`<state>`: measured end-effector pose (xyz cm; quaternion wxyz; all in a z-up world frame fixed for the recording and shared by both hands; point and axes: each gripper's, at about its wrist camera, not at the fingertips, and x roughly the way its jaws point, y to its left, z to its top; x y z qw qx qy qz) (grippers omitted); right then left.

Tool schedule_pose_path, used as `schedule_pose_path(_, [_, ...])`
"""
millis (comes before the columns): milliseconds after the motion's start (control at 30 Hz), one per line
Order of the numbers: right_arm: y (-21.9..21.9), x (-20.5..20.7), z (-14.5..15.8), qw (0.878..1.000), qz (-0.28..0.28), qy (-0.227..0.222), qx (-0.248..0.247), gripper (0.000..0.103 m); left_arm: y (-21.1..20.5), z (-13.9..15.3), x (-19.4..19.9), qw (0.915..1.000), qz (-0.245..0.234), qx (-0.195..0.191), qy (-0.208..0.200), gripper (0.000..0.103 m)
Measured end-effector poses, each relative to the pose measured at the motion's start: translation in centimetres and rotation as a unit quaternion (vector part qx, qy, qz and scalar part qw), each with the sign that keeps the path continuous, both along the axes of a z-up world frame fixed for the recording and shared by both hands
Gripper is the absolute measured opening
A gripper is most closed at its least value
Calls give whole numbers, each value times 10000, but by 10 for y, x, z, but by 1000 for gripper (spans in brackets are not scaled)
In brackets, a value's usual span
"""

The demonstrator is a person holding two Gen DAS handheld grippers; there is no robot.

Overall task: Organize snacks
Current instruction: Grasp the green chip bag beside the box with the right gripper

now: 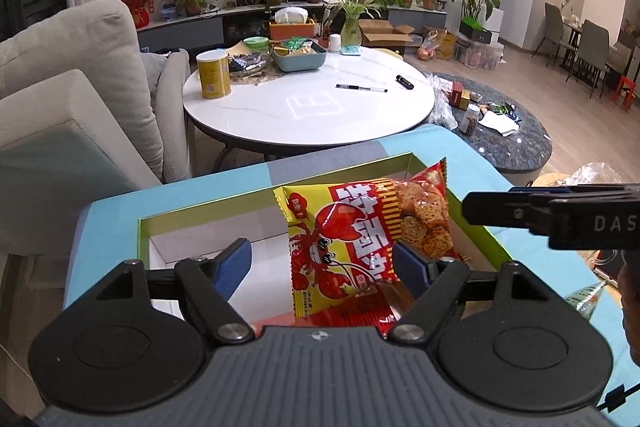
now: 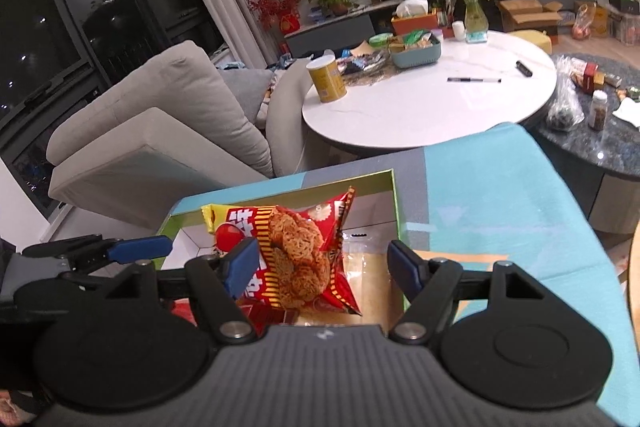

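A red and yellow snack bag [image 1: 352,235] with a crayfish print lies inside a green-rimmed box [image 1: 224,205] with a white floor, on a blue and grey cloth. My left gripper [image 1: 324,263] is open above the box, its blue fingers on either side of the bag's near end. The right gripper enters the left wrist view from the right [image 1: 516,211]. In the right wrist view the same bag [image 2: 296,247] lies in the box [image 2: 394,195] between the open fingers of my right gripper [image 2: 320,267]. A clear packet [image 2: 364,263] lies beside the bag.
Behind the box stands a round white table [image 1: 308,107] with a yellow can [image 1: 214,73], a blue snack tray [image 1: 298,57], a pen and a vase. A grey sofa [image 1: 72,99] is at left. A dark low table [image 1: 508,135] with clutter is at right.
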<state>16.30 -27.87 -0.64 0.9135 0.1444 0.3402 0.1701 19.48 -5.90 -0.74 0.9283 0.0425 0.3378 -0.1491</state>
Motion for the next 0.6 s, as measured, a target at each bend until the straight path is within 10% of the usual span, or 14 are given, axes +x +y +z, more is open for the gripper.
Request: schedule_pose_path(600, [-52,-66,-4,9996,99,-242,-94,74,-24,3,-82,9958,-898,87,-149,76])
